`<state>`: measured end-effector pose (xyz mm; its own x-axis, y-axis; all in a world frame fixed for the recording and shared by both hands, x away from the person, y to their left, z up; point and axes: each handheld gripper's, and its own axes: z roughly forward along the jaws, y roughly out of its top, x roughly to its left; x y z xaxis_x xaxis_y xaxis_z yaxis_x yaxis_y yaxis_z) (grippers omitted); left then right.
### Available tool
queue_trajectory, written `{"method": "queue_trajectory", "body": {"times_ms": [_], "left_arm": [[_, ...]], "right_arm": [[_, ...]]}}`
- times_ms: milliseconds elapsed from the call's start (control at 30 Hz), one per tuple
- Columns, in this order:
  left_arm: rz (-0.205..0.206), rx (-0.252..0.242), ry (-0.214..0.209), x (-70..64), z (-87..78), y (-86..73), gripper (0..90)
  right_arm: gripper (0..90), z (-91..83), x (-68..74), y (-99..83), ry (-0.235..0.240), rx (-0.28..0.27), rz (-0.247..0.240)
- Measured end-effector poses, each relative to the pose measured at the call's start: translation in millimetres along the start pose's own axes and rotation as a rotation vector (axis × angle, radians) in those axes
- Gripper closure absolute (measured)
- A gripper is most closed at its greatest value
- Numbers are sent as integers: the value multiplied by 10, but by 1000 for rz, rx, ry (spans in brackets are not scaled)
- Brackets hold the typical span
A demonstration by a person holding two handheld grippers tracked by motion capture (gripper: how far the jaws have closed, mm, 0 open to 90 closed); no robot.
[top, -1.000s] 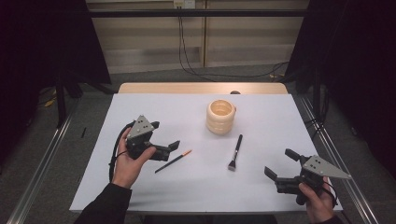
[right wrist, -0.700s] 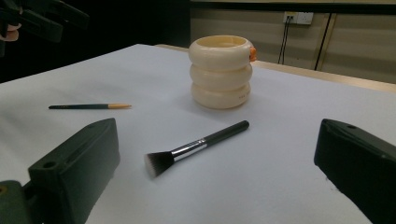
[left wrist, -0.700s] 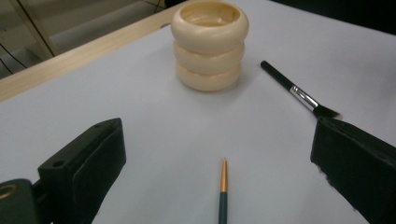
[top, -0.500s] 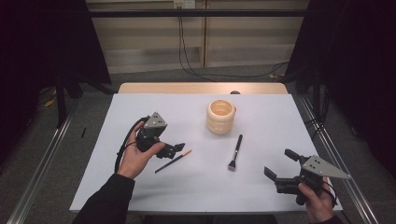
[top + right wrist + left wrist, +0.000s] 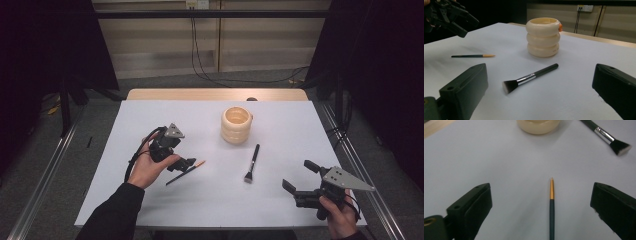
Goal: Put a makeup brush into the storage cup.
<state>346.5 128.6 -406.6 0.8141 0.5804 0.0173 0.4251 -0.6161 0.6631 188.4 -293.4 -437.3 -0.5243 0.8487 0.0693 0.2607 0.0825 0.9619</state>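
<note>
I see a white table (image 5: 150, 120) carrying three items: a cream ribbed holder (image 5: 236, 125), a makeup brush (image 5: 251, 163) and a thin dark pencil with a gold tip (image 5: 185, 172).

Left gripper (image 5: 184, 164): I see it held over the left-centre of the table, directly above the pencil. In the left gripper view its jaws are spread wide, one on each side of the pencil (image 5: 551, 207), which lies flat on the table between them with its gold tip pointing away from the camera. I cannot tell whether the jaws touch the table. Nothing is pinched. The holder (image 5: 538, 125) sits at the top edge of that view, and the brush head (image 5: 620, 146) lies at the upper right.

Right gripper (image 5: 301, 176): I see it held near the front right corner of the table, well apart from all three items. In the right gripper view its jaws are also spread wide and empty. Beyond them the brush (image 5: 529, 77) lies flat, its bristles toward the camera and its handle end near the holder (image 5: 543, 37). The pencil (image 5: 473, 56) lies farther left, below the left gripper (image 5: 457, 20).

The holder stands upright behind the brush, near the table's centre.
</note>
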Motion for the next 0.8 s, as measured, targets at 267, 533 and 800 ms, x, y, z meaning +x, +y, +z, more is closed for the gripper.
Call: {"method": "queue_trajectory", "body": {"times_ms": [267, 533, 800], "left_arm": [[76, 102, -68, 15, 104, -24, 68], [71, 223, -99, 13, 217, -55, 96], [43, 317, -161, 4, 298, -72, 244]], "right_arm": [[0, 1, -1, -5, -1, 10, 2], [0, 0, 1, -5, 1, 8, -1], [0, -1, 6, -2, 12, -1, -14]]}}
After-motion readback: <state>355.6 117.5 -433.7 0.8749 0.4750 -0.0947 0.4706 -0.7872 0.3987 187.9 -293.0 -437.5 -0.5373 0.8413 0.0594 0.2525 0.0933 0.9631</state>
